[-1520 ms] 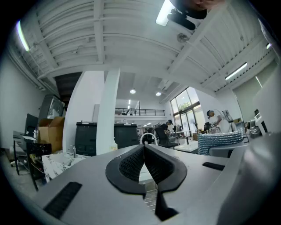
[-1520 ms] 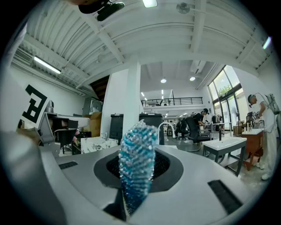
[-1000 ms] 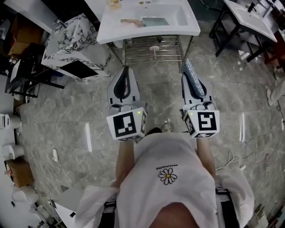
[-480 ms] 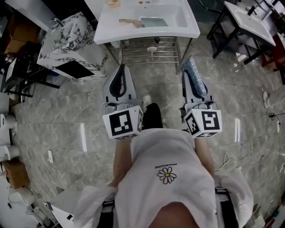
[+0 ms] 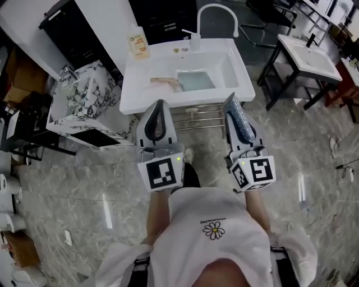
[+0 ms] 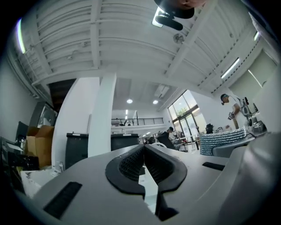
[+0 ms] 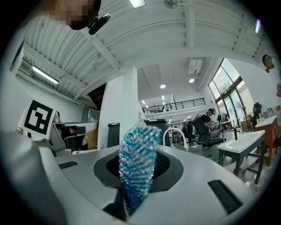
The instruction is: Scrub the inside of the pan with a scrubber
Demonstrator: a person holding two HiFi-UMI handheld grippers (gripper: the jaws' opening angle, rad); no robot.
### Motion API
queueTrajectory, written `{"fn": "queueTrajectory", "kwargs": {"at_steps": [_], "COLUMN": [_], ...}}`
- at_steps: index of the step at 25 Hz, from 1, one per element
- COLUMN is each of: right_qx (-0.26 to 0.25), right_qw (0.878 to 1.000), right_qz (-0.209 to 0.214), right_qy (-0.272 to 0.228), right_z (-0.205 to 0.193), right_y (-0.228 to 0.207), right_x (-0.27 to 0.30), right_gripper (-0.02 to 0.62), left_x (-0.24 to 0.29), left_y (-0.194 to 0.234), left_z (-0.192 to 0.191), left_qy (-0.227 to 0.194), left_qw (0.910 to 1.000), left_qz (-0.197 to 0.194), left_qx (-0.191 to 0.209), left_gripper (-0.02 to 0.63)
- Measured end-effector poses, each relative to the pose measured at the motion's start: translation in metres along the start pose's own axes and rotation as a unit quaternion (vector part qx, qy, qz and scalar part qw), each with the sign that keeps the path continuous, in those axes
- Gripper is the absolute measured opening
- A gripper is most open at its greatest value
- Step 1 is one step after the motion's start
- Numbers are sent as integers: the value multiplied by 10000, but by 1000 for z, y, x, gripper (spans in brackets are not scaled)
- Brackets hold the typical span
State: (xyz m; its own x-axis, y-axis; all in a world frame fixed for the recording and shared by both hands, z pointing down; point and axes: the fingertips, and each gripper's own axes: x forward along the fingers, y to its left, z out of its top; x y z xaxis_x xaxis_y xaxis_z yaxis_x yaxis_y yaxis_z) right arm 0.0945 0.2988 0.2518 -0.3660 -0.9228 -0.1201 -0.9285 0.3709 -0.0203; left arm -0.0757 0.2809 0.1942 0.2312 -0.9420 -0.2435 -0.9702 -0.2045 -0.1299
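Note:
A square grey pan (image 5: 196, 80) with a wooden handle (image 5: 162, 82) lies in the basin of the white sink (image 5: 140, 95). Both grippers are held side by side in front of the sink's near edge, short of the pan. My left gripper (image 5: 159, 105) is shut with nothing between its pads (image 6: 143, 151). My right gripper (image 5: 231, 101) is shut on a sparkly blue scrubber (image 5: 241, 119). In the right gripper view the scrubber (image 7: 137, 165) sticks up between the jaws of the right gripper (image 7: 142, 132). Neither gripper view shows the pan.
A curved faucet (image 5: 216, 11) and a small bottle (image 5: 195, 40) stand at the sink's back, and a yellow packet (image 5: 139, 44) at its left. A metal rack (image 5: 196, 116) sits under the sink. A marbled unit (image 5: 84, 98) is on the left. A second basin on a black stand (image 5: 311, 53) is on the right.
The person has stepped toward the sink, which now lies lower in the head view with its faucet showing. Both gripper tips have reached the sink's front edge. Both jaws stay as they were.

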Motion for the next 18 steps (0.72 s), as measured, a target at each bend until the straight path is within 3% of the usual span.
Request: {"fn": "queueTrajectory", "kwargs": {"at_steps": [6,11,18], "right_qx": [-85,59,107], "right_qw": [9994,9990,9975], "right_qz": [99,-119,-336], "right_qy": [335,438,607], "right_z": [-14,-18,-27], "right_y": [-5,-22,-43], "right_x": [118,203,287], "right_gripper": [57,57,57], "left_x": [111,192,272], "left_y": [44,75,122], "left_z": [-36,-60,-91], "left_qy": [200,319,495], "left_qw": [9992,9975,9961], "left_qz": [-273,-591,-639], "left_qx": [-205,-220,-359], "left_gripper": [18,18,18]}}
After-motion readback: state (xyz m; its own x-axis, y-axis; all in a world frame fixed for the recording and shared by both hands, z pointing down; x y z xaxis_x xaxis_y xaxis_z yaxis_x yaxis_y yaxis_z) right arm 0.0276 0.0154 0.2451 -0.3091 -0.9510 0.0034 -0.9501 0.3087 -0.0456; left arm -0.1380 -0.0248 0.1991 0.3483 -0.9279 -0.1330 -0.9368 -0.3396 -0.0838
